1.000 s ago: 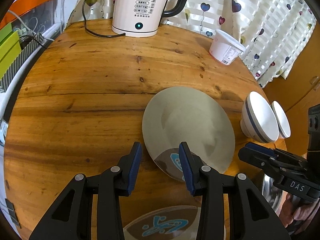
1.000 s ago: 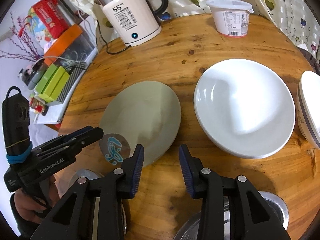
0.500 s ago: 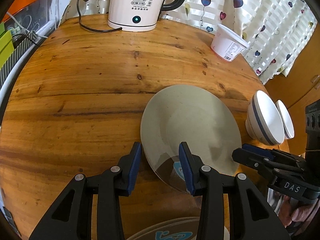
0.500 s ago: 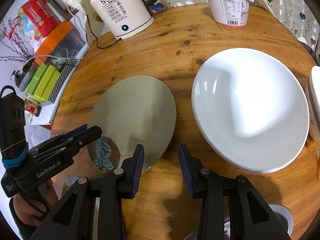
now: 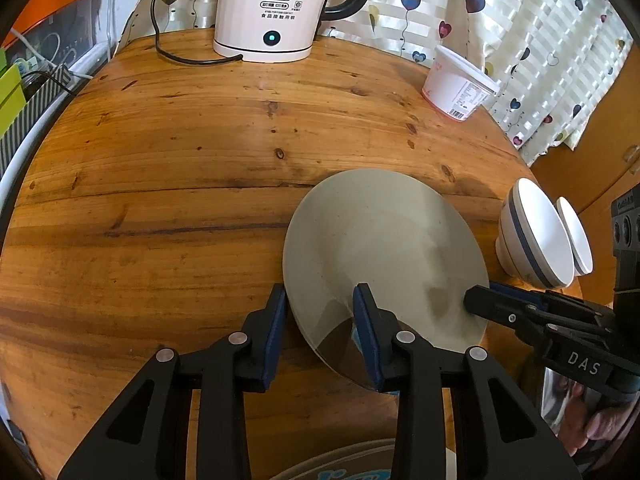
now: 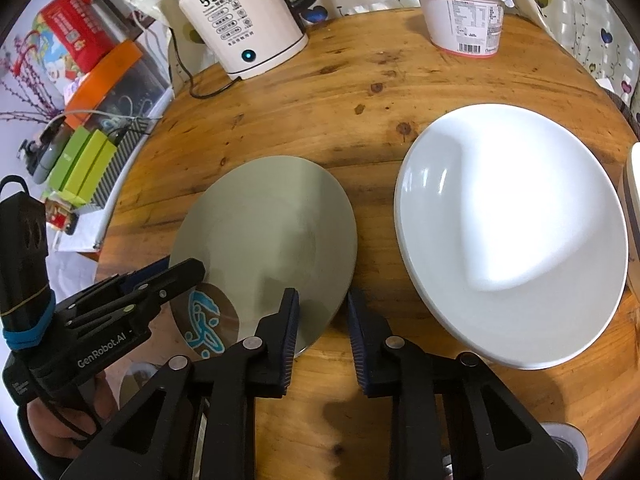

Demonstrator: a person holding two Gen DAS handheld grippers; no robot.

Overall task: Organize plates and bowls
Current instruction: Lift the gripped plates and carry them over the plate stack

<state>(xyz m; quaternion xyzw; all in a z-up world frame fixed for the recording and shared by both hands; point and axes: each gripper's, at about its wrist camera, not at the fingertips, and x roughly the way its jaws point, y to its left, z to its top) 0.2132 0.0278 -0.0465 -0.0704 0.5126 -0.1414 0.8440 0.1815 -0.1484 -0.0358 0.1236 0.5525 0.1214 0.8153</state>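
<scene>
- Bench (image 5: pixel 168 184): round, wooden, knotted grain; carries all items below.
- Grey plate (image 6: pixel 268 236): lies near the front middle of the bench, a brown patch with a blue figure on its near rim.
- Left tongs (image 5: pixel 320 332): spread, blue pads; the near rim of the grey plate sits between the two fingers, the right finger over the plate. Whether a pad touches the rim cannot be told.
- Right tongs (image 6: pixel 322 332): spread, at the plate's right rim; left finger over the plate's edge, right finger over bare wood.
- White plate (image 6: pixel 512 232): larger and deeper, just beside the grey plate on its right, apart from it.
- Striped bowl (image 5: pixel 534 240): white with a dark band, tilted on its side at the bench's right edge; a small white bowl (image 5: pixel 576 240) leans behind it.
- Kettle (image 6: pixel 240 16): white, black handle, display reading 55, at the far edge, cord trailing left.
- Lidded white tub (image 6: pixel 464 16): far right, near the curtain (image 5: pixel 540 40).
</scene>
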